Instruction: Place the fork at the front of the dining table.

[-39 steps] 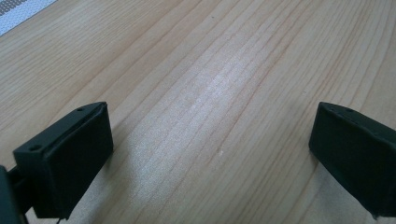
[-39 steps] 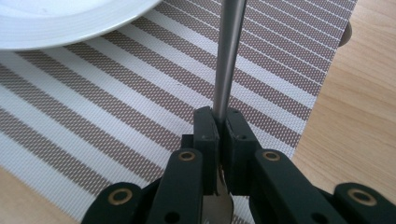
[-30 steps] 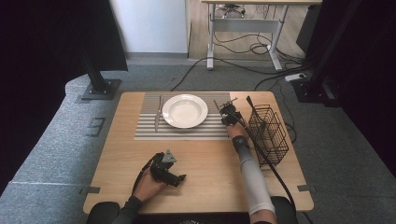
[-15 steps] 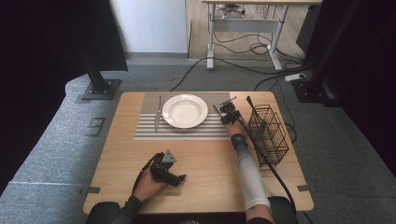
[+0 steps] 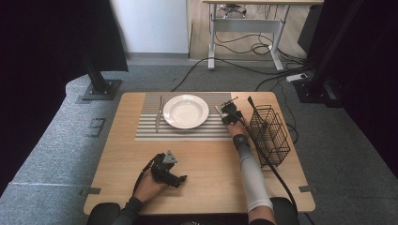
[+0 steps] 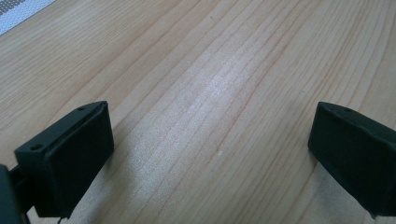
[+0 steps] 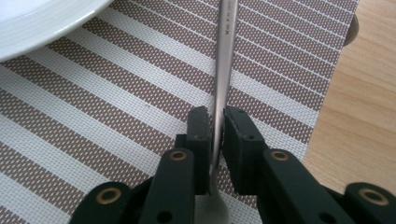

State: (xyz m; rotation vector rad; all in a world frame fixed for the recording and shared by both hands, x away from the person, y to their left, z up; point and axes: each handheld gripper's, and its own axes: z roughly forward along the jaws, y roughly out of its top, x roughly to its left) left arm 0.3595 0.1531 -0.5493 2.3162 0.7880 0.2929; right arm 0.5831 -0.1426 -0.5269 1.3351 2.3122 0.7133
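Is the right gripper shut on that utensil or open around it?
Shut on it. In the right gripper view the fingers press both sides of the metal utensil handle above the striped placemat.

The plate point(image 5: 186, 111) sits on the placemat point(image 5: 183, 131); left of the plate a knife point(image 5: 159, 114), right of it a wire basket point(image 5: 268, 135).

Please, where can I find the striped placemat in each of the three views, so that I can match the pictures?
High view: the striped placemat lies at the far middle of the table, under the white plate.
Left gripper view: a small corner of it at top left.
Right gripper view: it spreads beneath the right gripper, shut on a metal utensil.
Shared landmark: the wooden table top beside the mat.
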